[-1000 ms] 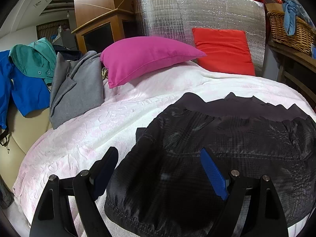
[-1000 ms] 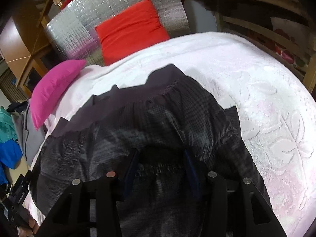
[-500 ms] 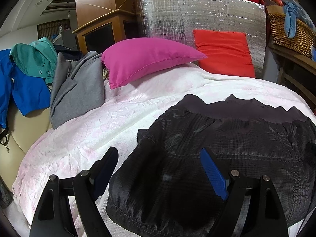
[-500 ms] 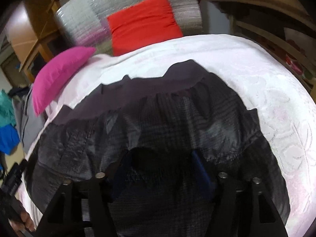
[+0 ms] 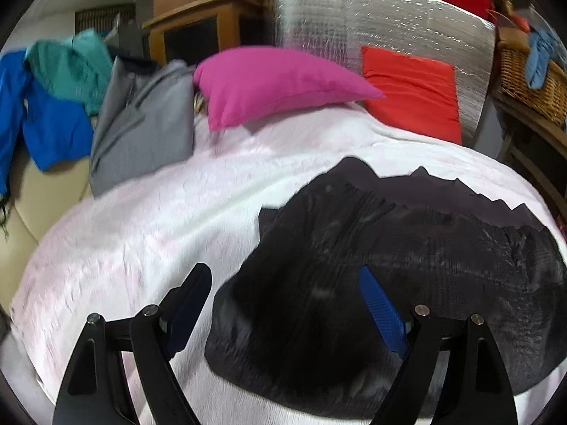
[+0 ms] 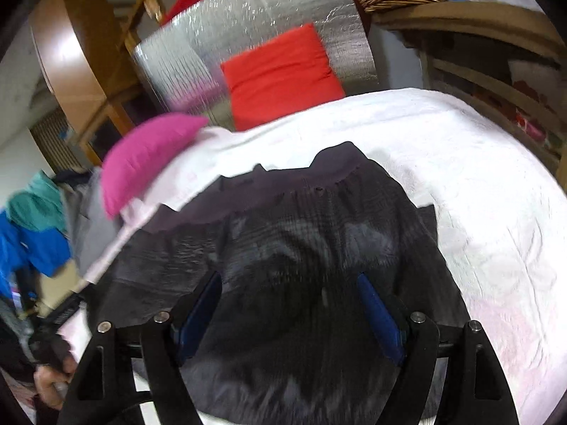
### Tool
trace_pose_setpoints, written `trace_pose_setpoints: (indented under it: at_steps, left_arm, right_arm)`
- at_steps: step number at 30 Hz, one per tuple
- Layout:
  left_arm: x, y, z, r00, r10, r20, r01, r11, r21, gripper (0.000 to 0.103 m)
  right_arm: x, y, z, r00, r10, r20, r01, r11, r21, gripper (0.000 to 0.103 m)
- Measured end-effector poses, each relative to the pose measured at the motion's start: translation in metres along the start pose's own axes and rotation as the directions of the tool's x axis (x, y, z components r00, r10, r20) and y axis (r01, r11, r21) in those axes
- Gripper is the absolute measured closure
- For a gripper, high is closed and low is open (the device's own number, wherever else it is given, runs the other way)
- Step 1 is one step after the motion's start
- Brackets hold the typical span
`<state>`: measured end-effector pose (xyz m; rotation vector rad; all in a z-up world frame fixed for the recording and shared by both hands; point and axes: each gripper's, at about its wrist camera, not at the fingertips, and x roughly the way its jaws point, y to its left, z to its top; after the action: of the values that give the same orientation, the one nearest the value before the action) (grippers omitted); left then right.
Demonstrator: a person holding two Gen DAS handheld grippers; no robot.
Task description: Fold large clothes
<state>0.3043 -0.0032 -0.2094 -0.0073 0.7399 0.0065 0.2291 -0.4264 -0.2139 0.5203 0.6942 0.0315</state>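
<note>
Dark checked garment point(image 5: 389, 265), gathered along its far waistband, lies spread flat on the white bedspread point(image 5: 141, 241), toward the near right of the bed. Its near hem is cut off by both frames' lower edges, and blur smears the weave, so seams and folds are hard to make out. The left gripper point(image 5: 283, 283) stands wide over the garment's left edge, its left finger above bare bedspread, its right above cloth, nothing pinched. The right gripper point(image 6: 288, 294) hovers wide over the garment's middle, its pads clear of the fabric. Open bedspread lies left and far of the garment, up to the pink pillow point(image 5: 276, 81) and red cushion point(image 5: 411, 95). Only the right view shows a hand point(image 6: 49, 379) at the near left and free bedspread on the right.
</note>
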Motion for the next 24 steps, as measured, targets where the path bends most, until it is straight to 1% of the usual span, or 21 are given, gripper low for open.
trace_pose_setpoints:
  at_steps: [2,4,7,9,12,15,17,19,20,21,22,24]
  left_arm:
    - [-0.002,0.011,-0.005,0.999,-0.035,-0.039,0.034,0.998,-0.043,0.017]
    - [-0.004,0.022,-0.010,0.995,-0.072,-0.071,0.066,0.995,-0.080,0.017]
    - [-0.006,0.033,-0.020,0.987,-0.116,-0.110,0.102,0.987,-0.120,0.017]
    - [-0.007,0.042,-0.029,0.979,-0.147,-0.144,0.124,0.980,-0.157,0.017]
    - [-0.006,0.057,-0.042,0.960,-0.206,-0.191,0.159,0.959,-0.236,0.017]
    - [-0.002,0.071,-0.057,0.932,-0.278,-0.234,0.189,0.921,-0.339,0.017]
    - [0.004,0.077,-0.066,0.908,-0.335,-0.251,0.214,0.886,-0.411,0.017]
    - [0.011,0.076,-0.068,0.886,-0.382,-0.261,0.237,0.859,-0.453,0.017]
    - [0.014,0.075,-0.067,0.879,-0.400,-0.260,0.249,0.849,-0.467,0.017]
    - [0.015,0.074,-0.066,0.872,-0.423,-0.245,0.267,0.832,-0.486,0.017]
    - [0.016,0.073,-0.065,0.870,-0.437,-0.229,0.281,0.820,-0.498,0.017]
    - [0.019,0.069,-0.061,0.865,-0.460,-0.199,0.307,0.800,-0.516,0.017]
  right_arm:
    - [-0.014,-0.011,-0.012,0.998,0.062,-0.011,-0.062,0.997,0.055,0.021]
    - [-0.022,-0.018,-0.023,0.996,0.087,-0.018,-0.085,0.992,0.096,0.020]
    - [-0.030,-0.031,-0.041,0.992,0.113,-0.050,-0.105,0.983,0.153,0.020]
    - [-0.035,-0.039,-0.048,0.988,0.143,-0.060,-0.130,0.973,0.188,0.020]
    - [-0.038,-0.051,-0.060,0.981,0.178,-0.078,-0.154,0.957,0.247,0.020]
    - [-0.032,-0.065,-0.069,0.976,0.194,-0.096,-0.152,0.930,0.335,0.020]
    - [-0.026,-0.073,-0.070,0.976,0.197,-0.098,-0.147,0.915,0.376,0.020]
    - [-0.020,-0.082,-0.070,0.978,0.187,-0.089,-0.132,0.894,0.429,0.020]
    - [-0.017,-0.088,-0.070,0.980,0.183,-0.082,-0.125,0.878,0.462,0.020]
    - [-0.011,-0.094,-0.070,0.981,0.180,-0.078,-0.118,0.858,0.500,0.020]
    - [-0.004,-0.100,-0.070,0.981,0.176,-0.079,-0.107,0.837,0.537,0.020]
    - [0.004,-0.105,-0.069,0.983,0.171,-0.066,-0.103,0.813,0.573,0.020]
